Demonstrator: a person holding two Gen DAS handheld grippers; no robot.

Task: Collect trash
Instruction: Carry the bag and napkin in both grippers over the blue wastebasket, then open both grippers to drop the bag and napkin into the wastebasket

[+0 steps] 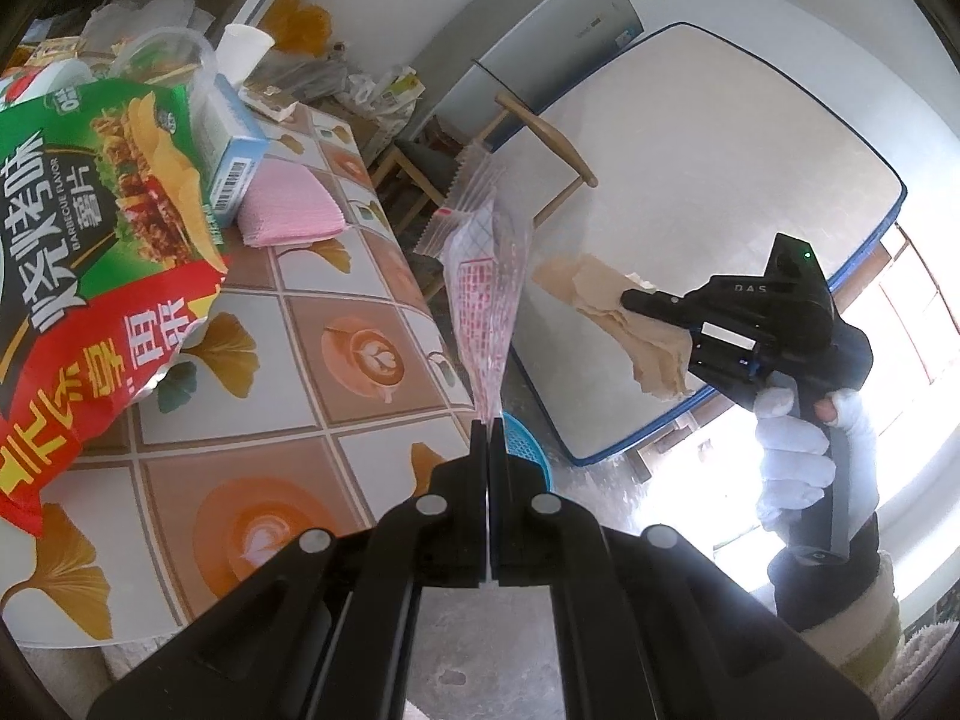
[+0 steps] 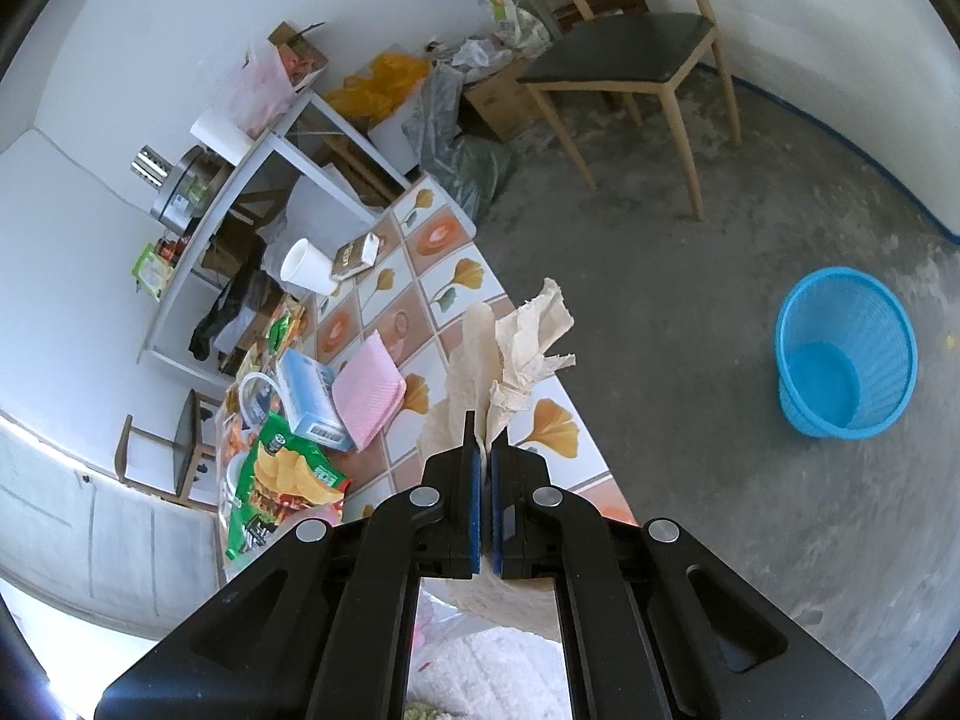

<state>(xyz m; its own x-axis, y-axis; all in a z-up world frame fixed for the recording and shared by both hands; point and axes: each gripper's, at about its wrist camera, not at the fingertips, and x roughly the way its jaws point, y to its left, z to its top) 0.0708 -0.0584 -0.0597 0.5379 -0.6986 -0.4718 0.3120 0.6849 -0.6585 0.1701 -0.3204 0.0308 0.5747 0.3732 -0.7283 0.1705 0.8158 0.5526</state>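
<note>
Beige crumpled paper (image 2: 510, 354) sticks up from between the closed jaws of the right hand-held gripper (image 2: 485, 444), which is clamped on its lower part; in the left wrist view the same paper hangs from that gripper (image 1: 636, 299), held by a white-gloved hand (image 1: 804, 450) out beyond the tabletop's edge, above the floor. The left hand-held gripper (image 1: 487, 429) is also closed, pinching the bottom of a clear plastic bag (image 1: 486, 276) with red print, which stands up from the fingertips just off the tabletop's edge.

A blue mesh basket (image 2: 846, 354) stands upright on the grey floor (image 2: 690, 312), well apart from the tabletop, and looks empty. In the left wrist view only a sliver of it shows behind the left gripper's fingers.

The tabletop (image 1: 288, 396) wears a tile-pattern cloth with ginkgo leaves and coffee cups. Toward its far side lie a green and red chip bag (image 1: 108, 228), a light blue carton (image 1: 234, 144) beside it, and a pink folded cloth (image 1: 288, 210) touching the carton. A white paper cup (image 2: 306, 267) lies tipped on its side near the far corner, next to a small brown box (image 2: 357, 255).

A wooden chair (image 2: 630, 60) with a dark seat stands on the floor past the tabletop's far end.
</note>
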